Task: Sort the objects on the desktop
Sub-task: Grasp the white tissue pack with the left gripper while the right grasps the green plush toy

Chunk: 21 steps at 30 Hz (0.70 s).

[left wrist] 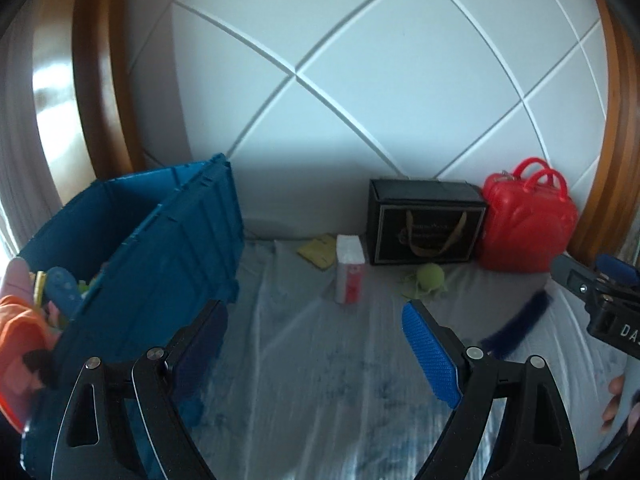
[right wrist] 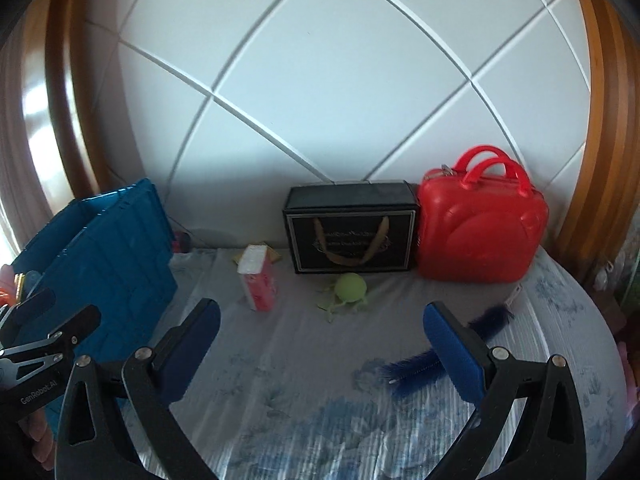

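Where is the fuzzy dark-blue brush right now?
The fuzzy dark-blue brush lies on the grey floral sheet, right of centre, before the red plastic case.

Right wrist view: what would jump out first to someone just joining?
The red case at the back right against the white wall, beside the black box. At the left stands the blue crate, open. The right gripper is open and empty above the sheet.

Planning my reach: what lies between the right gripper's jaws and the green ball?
Only bare sheet lies between the right gripper and green ball, in the right wrist view.
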Motion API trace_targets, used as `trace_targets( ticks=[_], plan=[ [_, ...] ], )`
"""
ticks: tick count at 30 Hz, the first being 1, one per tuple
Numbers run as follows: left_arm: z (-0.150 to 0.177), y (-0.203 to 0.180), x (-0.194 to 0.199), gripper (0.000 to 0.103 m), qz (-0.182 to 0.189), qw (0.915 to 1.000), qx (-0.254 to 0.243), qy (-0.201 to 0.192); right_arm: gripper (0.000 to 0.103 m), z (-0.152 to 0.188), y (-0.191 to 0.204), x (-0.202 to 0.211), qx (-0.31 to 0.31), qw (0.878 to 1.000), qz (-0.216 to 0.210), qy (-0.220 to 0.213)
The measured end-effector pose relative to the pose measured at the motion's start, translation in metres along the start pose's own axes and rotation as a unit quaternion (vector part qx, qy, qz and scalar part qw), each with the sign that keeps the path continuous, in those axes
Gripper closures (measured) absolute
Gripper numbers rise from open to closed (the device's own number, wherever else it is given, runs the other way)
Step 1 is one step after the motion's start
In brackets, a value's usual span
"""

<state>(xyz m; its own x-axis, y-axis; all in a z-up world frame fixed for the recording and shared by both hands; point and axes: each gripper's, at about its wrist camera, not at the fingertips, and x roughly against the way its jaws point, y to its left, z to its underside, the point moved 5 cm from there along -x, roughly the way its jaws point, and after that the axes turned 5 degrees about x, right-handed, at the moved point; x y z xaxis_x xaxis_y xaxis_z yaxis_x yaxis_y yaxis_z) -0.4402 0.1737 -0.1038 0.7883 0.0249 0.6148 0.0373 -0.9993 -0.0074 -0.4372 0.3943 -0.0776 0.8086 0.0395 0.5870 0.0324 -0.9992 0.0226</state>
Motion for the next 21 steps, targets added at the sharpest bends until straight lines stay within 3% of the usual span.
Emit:
trace_targets(
  ticks=[9,13,21],
  plan=[
    [0.017,-0.034,-0.177,0.013,-0.003,0.9970,-0.020,0.074,0.000,0.023,-0.013,-0.160,-0.011,0.996,0.020,0.087],
    [0.017,-0.039,-0.245,0.013,-0.014,0.9959,-0.018,0.087,0.000,0.039,-0.019,-0.234,-0.017,0.992,0.025,0.123],
    [0.019,-0.058,-0.333,0.013,-0.011,0.9945,-0.016,0.103,0.000,0.046,-0.025,-0.338,-0.007,0.987,0.033,0.158]
  ],
)
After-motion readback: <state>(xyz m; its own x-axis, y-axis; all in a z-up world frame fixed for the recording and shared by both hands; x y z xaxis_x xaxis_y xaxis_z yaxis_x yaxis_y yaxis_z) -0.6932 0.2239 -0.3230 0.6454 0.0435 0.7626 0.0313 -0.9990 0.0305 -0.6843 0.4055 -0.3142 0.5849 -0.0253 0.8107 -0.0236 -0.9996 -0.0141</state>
